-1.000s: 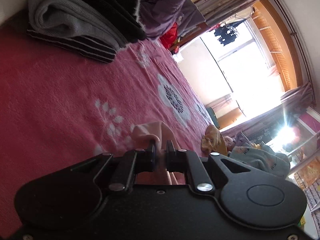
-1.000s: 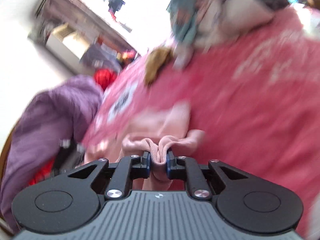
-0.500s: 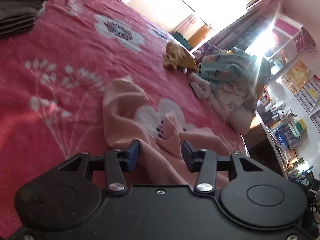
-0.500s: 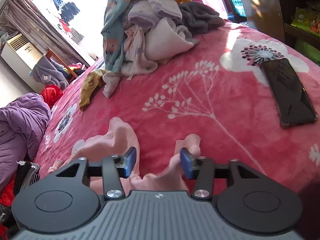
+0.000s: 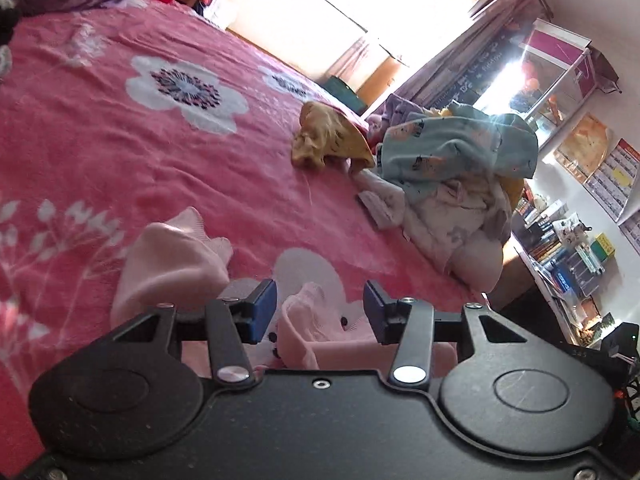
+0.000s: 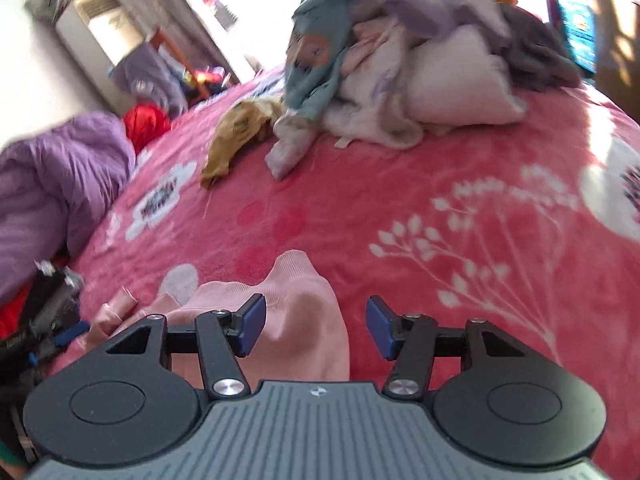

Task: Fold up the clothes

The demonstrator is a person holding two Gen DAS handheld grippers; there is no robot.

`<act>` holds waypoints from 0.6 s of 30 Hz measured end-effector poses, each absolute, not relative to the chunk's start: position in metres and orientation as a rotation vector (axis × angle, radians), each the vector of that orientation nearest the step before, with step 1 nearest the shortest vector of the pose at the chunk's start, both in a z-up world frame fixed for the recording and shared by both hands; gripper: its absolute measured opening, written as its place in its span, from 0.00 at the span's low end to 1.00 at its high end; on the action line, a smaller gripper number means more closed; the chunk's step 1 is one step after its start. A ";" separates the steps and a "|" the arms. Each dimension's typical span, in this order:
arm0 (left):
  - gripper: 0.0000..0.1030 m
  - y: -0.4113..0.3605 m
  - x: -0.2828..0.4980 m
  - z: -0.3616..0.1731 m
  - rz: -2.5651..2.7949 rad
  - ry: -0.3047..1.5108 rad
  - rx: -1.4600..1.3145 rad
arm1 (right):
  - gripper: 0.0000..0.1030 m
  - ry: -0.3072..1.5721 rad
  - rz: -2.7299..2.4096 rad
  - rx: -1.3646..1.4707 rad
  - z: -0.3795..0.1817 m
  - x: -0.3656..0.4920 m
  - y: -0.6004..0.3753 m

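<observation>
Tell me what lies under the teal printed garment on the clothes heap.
Under the teal printed garment lie pale pink and white crumpled clothes, a lilac piece and a grey one, all resting on the pink floral blanket. Anything deeper in the heap is covered.

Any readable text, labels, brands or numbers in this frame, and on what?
None can be read as words.
Wall calendar sheets: grids of print, too small to read.
Dark sign beside the curtain: pale lettering, blurred.
Book spines on the shelf: too small.
Blue poster at the room's edge: blurred.
Right tongs: only a small logo mark on the grey body, no letters.
</observation>
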State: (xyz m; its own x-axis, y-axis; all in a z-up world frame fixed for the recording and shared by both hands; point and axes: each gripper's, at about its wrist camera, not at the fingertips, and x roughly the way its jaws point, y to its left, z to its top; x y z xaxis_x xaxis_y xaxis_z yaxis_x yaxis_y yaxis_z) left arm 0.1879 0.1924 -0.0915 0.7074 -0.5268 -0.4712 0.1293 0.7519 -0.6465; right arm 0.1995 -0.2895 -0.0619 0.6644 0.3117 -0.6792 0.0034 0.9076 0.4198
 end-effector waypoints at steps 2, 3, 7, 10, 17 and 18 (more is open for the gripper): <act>0.45 0.185 0.205 -0.101 -0.382 0.754 -0.589 | 0.56 0.855 0.198 0.378 -0.066 0.216 -0.283; 0.45 0.178 0.212 -0.103 -0.370 0.779 -0.528 | 0.56 0.866 0.205 0.366 -0.068 0.224 -0.281; 0.45 0.159 0.231 -0.105 -0.403 0.824 -0.337 | 0.59 0.901 0.230 0.338 -0.082 0.248 -0.278; 0.45 0.157 0.244 -0.111 -0.430 0.857 -0.286 | 0.61 0.929 0.268 0.322 -0.093 0.262 -0.276; 0.39 0.150 0.261 -0.120 -0.532 0.909 -0.216 | 0.61 0.994 0.323 0.375 -0.118 0.288 -0.279; 0.31 0.148 0.263 -0.121 -0.548 0.915 -0.207 | 0.61 1.000 0.333 0.391 -0.121 0.290 -0.280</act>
State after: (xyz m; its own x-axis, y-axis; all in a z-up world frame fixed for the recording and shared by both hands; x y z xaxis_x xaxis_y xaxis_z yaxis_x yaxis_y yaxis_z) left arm 0.2628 0.1484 -0.1207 0.4847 -0.5322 -0.6942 0.3610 0.8446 -0.3954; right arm 0.2902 -0.2798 -0.1213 0.5003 0.4431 -0.7439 -0.0911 0.8813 0.4636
